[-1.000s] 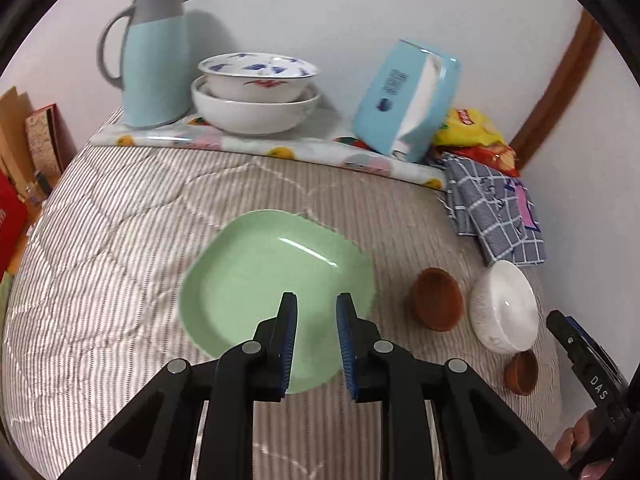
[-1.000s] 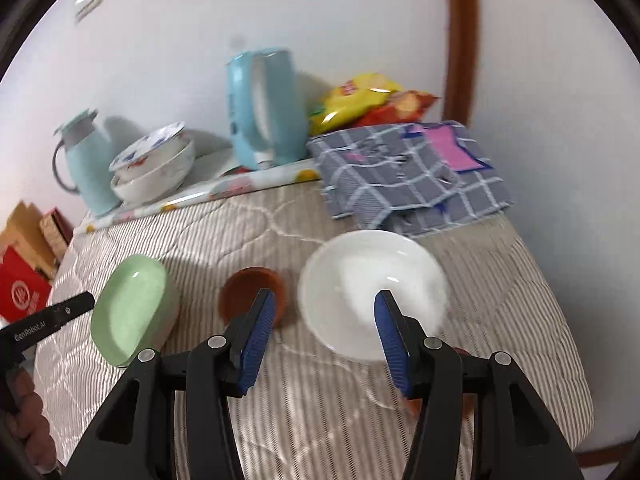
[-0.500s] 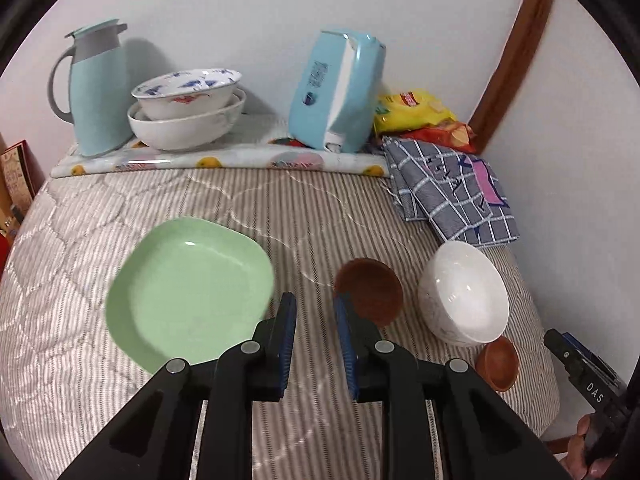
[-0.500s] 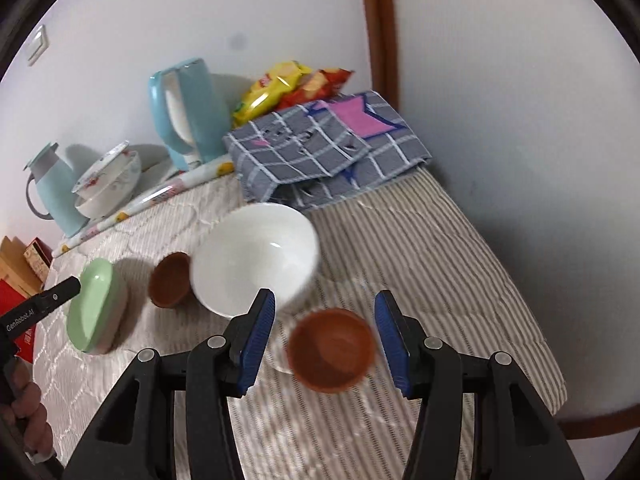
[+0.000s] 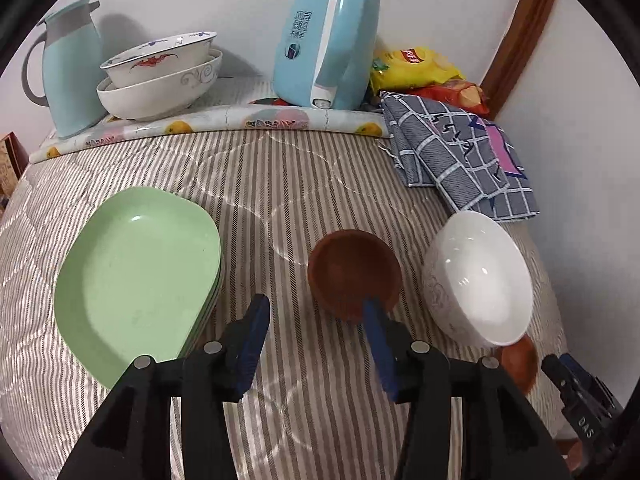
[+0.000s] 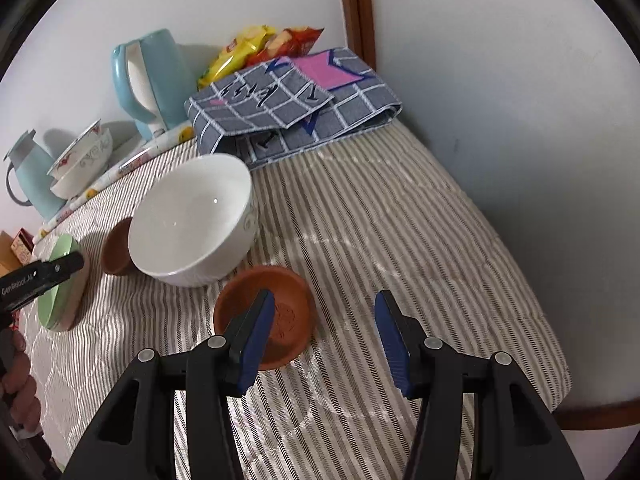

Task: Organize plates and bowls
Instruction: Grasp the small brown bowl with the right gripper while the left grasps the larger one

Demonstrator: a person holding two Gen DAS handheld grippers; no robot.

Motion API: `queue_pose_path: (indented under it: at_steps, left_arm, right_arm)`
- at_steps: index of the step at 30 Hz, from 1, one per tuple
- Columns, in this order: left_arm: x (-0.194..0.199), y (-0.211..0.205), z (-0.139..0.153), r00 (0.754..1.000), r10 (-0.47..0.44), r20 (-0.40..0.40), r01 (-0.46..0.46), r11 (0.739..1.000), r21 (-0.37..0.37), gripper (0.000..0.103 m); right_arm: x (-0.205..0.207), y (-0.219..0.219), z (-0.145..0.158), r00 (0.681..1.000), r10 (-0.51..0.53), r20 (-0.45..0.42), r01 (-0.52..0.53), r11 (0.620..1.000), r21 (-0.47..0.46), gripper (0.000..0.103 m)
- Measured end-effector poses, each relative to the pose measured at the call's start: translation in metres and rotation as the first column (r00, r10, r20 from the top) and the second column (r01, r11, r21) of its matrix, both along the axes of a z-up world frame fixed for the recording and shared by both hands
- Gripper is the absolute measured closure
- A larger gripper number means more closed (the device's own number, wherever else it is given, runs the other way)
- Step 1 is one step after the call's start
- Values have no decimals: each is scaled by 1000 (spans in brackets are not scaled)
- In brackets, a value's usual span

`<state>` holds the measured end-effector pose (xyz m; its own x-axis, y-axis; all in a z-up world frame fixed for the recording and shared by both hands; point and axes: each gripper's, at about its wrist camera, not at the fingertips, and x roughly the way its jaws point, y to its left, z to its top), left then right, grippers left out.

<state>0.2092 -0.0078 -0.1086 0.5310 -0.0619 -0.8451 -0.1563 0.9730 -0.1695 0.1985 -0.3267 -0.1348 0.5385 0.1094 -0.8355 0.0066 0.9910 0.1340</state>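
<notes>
A stack of green plates (image 5: 136,280) lies on the striped quilt, with a dark brown bowl (image 5: 354,268) and a white bowl (image 5: 480,276) to its right. My left gripper (image 5: 316,308) hovers at the dark brown bowl's near rim. Its jaws are opening, its right finger overlaps that rim, and nothing is pressed between the pads. A small terracotta bowl (image 6: 276,312) sits in front of the white bowl (image 6: 192,220). My right gripper (image 6: 325,300) stands open over it, the left finger above its inside, the right finger beyond its rim.
At the back stand a pale blue jug (image 5: 68,68), two stacked patterned bowls (image 5: 160,76), a blue kettle (image 5: 328,40), snack bags (image 5: 420,68) and a folded checked cloth (image 5: 460,152). A wall closes the right side. A hand (image 6: 16,380) holds the left gripper.
The left gripper moved right, from over the green plates to the dark brown bowl, and its jaws spread apart. The right gripper moved from the white bowl down to the small terracotta bowl.
</notes>
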Motion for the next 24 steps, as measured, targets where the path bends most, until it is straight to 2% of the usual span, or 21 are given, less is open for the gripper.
queue_pose_path:
  at_steps: [15, 20, 24]
  left_arm:
    - [29, -3, -31, 999, 22, -40, -25, 996, -80, 58]
    - [37, -2, -40, 998, 29, -56, -34, 996, -86, 67]
    - [43, -1, -48, 997, 30, -76, -37, 994, -101, 72]
  right_arm:
    - [8, 5, -26, 999, 23, -37, -22, 999, 29, 51]
    - [12, 4, -32, 999, 23, -43, -21, 999, 45, 52]
    - [16, 5, -37, 998, 33, -60, -30, 998, 58, 57]
